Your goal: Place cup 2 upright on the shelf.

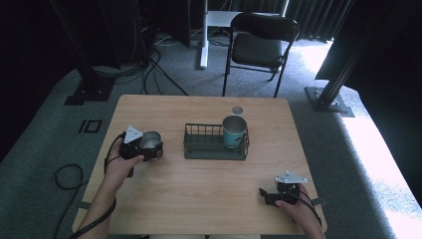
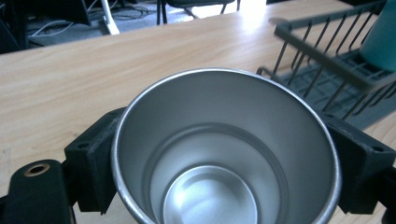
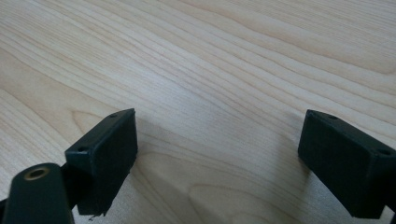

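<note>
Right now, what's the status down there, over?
Left claw shut on steel cup. Right claw open, low over table. Rack holds teal cup; nothing blocking.

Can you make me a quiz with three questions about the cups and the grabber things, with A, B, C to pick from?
1. Where does the teal cup stand?
A. in the right end of the wire rack
B. on the chair
C. in the right gripper

2. How many cups are on the table?
A. one
B. two
C. four

3. What is the left gripper doing?
A. lying open with nothing in it
B. resting on the rack
C. clamping the metal cup

Answers:
1 A, the high view shows the teal cup upright inside the rack's right end.
2 B, one teal cup and one metal cup.
3 C, in the left gripper view a jaw presses on each side of the metal cup, while the right gripper stands open over bare wood.
</note>
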A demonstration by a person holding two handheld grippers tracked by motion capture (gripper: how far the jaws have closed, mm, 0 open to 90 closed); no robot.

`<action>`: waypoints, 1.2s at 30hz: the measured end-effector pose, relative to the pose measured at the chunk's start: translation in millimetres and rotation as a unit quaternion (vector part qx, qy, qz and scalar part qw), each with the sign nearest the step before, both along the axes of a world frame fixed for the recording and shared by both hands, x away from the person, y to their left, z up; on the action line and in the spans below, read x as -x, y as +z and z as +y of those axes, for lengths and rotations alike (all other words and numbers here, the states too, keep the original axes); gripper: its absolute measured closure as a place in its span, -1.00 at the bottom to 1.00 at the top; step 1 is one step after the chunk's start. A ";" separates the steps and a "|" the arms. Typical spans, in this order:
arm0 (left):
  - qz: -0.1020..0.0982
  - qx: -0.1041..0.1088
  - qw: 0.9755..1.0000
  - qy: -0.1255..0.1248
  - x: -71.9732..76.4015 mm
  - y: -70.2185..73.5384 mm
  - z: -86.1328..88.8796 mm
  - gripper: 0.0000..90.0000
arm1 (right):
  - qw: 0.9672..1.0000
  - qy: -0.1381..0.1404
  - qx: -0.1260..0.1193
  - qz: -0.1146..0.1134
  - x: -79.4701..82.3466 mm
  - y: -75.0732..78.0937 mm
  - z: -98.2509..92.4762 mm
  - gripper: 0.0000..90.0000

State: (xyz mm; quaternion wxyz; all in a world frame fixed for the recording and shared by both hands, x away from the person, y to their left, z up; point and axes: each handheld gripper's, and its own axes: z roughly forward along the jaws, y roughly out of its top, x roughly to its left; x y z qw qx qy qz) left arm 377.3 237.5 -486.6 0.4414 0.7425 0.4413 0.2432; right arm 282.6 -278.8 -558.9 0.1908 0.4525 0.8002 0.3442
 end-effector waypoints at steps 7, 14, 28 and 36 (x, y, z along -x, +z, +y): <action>-0.008 -0.003 1.000 -0.011 -2.2 16.6 -5.6 -0.69 | 1.000 0.000 0.000 0.000 0.0 0.0 0.0 -0.75; -0.020 0.007 0.999 -0.027 -3.9 36.8 -15.7 -0.69 | 1.000 0.000 0.000 0.000 0.0 0.0 0.0 -0.75; -0.036 0.018 0.997 -0.059 -12.4 65.4 -43.9 -0.69 | 1.000 0.000 0.000 0.000 0.0 0.0 0.0 -0.75; -0.047 0.020 0.995 -0.082 -15.7 78.2 -66.0 -0.69 | 1.000 0.000 0.000 0.000 0.0 0.0 0.0 -0.75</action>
